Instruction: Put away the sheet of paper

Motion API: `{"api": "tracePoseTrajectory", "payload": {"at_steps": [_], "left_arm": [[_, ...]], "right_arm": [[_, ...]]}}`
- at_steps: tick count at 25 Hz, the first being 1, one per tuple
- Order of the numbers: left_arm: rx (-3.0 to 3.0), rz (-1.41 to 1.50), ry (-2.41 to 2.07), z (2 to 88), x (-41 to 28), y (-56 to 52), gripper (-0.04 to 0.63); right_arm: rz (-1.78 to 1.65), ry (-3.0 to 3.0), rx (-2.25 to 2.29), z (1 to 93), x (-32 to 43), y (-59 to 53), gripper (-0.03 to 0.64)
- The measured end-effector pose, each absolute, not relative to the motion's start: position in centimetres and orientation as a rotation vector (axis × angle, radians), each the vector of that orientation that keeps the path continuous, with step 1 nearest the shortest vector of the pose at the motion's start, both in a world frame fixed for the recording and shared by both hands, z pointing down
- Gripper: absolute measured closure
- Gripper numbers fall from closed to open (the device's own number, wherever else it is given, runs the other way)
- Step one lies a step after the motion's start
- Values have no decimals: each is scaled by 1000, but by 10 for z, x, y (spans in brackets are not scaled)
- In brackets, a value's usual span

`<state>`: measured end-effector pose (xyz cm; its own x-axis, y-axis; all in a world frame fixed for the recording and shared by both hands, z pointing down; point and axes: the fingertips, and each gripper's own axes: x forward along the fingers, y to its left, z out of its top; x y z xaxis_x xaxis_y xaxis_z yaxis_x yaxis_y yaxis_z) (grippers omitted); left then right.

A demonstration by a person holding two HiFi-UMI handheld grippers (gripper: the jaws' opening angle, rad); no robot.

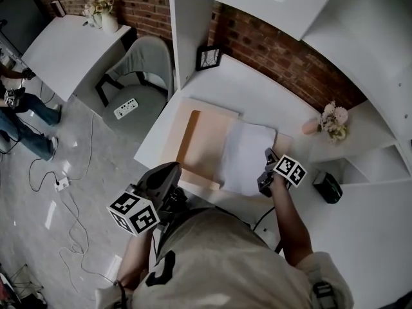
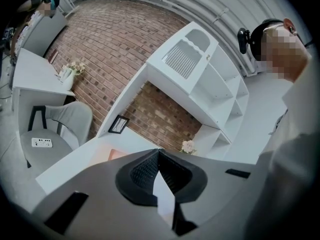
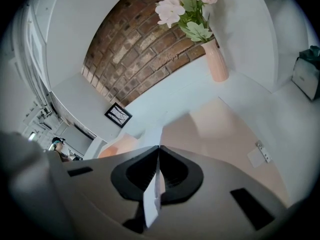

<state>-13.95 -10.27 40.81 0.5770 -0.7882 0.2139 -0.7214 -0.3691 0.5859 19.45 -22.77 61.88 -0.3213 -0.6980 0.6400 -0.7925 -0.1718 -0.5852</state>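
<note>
White sheet (image 1: pixel 246 156), thin and slightly rumpled, lies on the right half of the peach mat (image 1: pixel 193 134). Right gripper (image 3: pixel 159 149) is at the mat's near-right side, jaws pressed together, pinching the sheet's edge. Left gripper (image 2: pixel 159 151) is off the mat's near-left corner, grey jaws closed tip to tip, with ribbed black pads (image 2: pixel 145 171).

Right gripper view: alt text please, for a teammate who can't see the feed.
The right gripper has its jaws shut on the edge of the white sheet of paper, above a peach mat on a desk. Behind stand a pink vase of flowers and a framed picture against a brick wall.
</note>
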Motion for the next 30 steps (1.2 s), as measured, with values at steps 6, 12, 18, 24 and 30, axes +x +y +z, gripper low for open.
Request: {"api": "tracePoseTrajectory", "payload": {"at_steps": [6, 12, 18, 24, 30], "left_arm": [[2181, -166, -1189, 409, -157, -100, 578], [2183, -196, -1157, 412, -175, -101, 578], [2185, -200, -1120, 417, -204, -102, 578], [2203, -172, -1061, 426, -231, -101, 578], [2209, -144, -1014, 427, -235, -105, 578]], "right_arm": [[1512, -1959, 1784, 611, 181, -227, 589], [1493, -1945, 1810, 602, 169, -224, 591], [1480, -1937, 1853, 593, 152, -219, 590], [1480, -1949, 1867, 587, 128, -211, 591], [1519, -1986, 1876, 579, 114, -214, 589]]}}
